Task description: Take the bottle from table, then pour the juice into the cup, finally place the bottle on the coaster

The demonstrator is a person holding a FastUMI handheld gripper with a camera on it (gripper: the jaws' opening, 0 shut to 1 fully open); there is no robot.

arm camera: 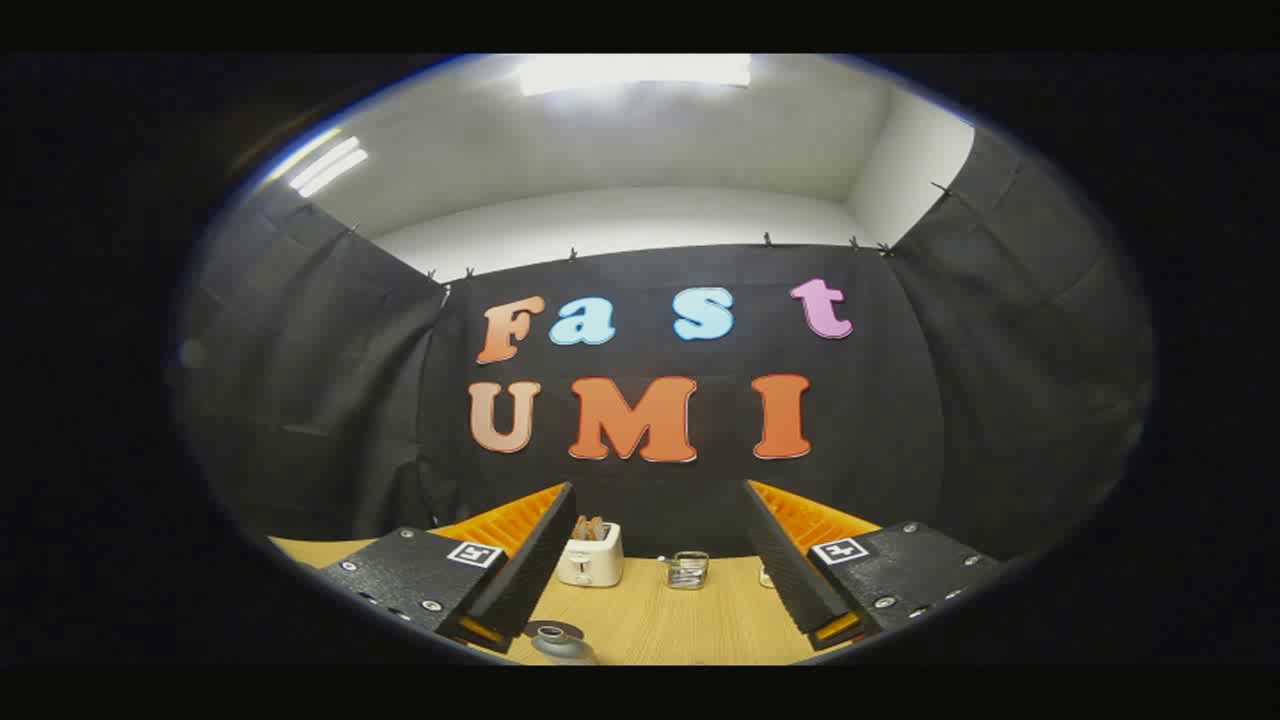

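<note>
You are holding the gripper [650,600] with its fingers spread wide and nothing between them. The bottle [562,642] is standing nearest, at the table's [690,620] near edge just beside the left finger; only its cap and shoulder are showing. Lower and centre the fingers around it before closing. The cup [688,569] and a toaster [591,555] are sitting toward the far edge. A small item beside the right finger is half hidden, possibly the coaster.

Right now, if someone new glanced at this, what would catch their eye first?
Probably the open gripper, its two ridged fingers spread wide over the light wooden table. Beyond them, by the wall, stand a small white toaster and a clear glass cup. Between the fingers lies the grey rounded bottle top.
</note>
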